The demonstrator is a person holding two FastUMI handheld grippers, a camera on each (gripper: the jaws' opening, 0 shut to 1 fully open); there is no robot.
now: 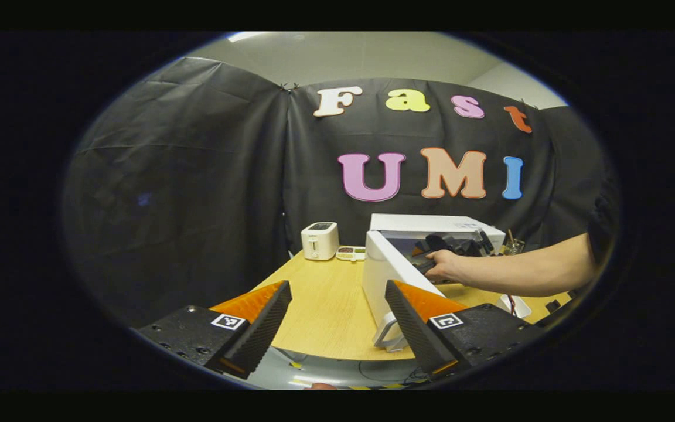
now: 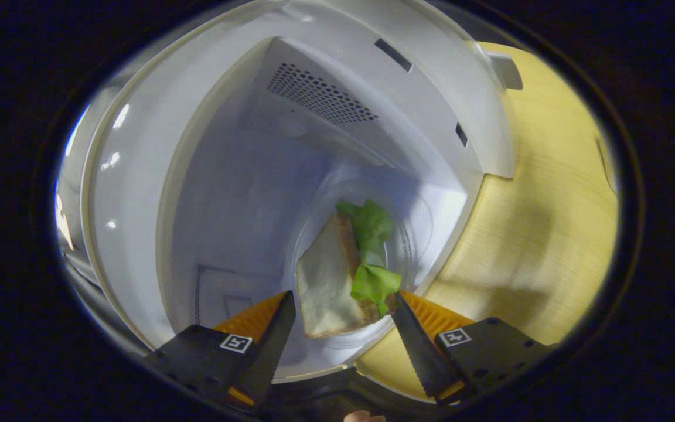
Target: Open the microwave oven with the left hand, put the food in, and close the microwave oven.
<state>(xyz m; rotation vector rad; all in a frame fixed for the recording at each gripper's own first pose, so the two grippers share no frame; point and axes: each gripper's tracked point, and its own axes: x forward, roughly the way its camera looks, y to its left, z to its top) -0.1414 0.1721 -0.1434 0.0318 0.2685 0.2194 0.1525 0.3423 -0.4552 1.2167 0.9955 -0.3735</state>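
From the right gripper view I see the right tool (image 2: 343, 319) reaching into the open microwave oven (image 2: 138, 193), its fingers spread apart. The sandwich (image 2: 329, 281), bread with green lettuce, sits between the two fingertips on the glass turntable (image 2: 413, 246) inside the cavity. A gap shows beside the left finger; whether the right finger touches the sandwich I cannot tell, so I record no confirmed pinch.

From the left gripper view I see the left tool (image 1: 337, 319) spread wide and holding nothing, hanging above the near edge of the wooden surface (image 1: 326, 310). The microwave door (image 1: 385, 278) stands swung open just beyond its right finger, handle toward me. A hand (image 1: 443, 265) and bare forearm reach into the oven. A white toaster (image 1: 320, 240) stands farther back on the surface.
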